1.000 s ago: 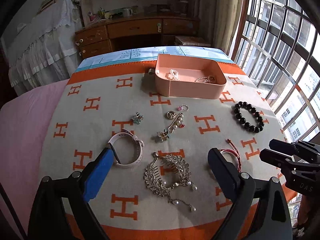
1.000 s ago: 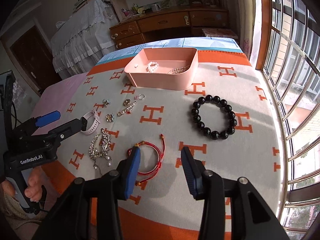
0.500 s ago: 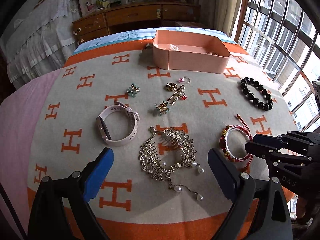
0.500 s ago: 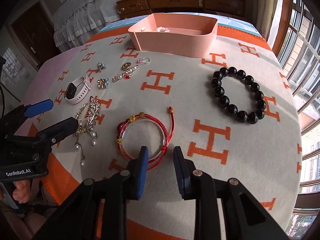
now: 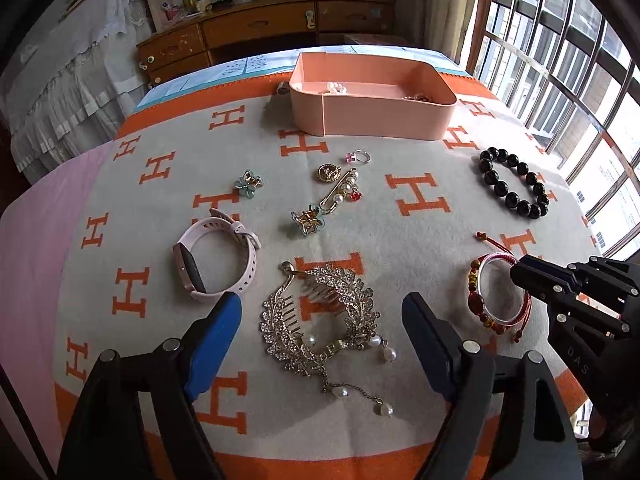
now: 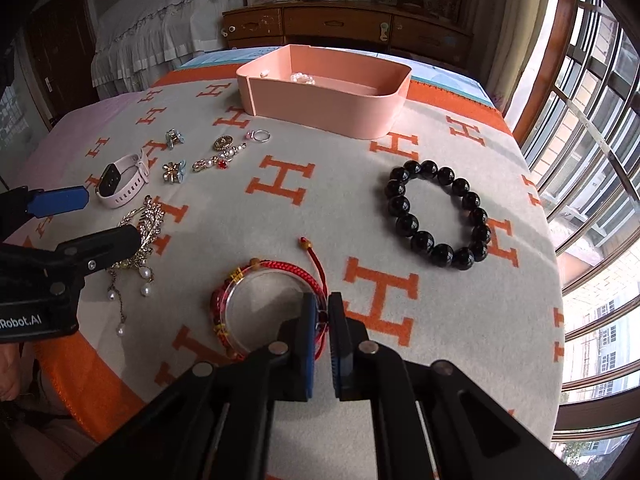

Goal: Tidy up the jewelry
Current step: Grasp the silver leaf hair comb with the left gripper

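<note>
Orange-H blanket is carrying the jewelry, pink tray sitting at 12 o'clock. I'm pinching the red cord bracelet with my right gripper; my left gripper is hanging spread over the rhinestone hair comb.

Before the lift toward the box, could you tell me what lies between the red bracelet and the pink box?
In the right wrist view, only bare H-patterned blanket lies between the red bracelet and the pink box; the black bead bracelet sits off to the right.
</note>
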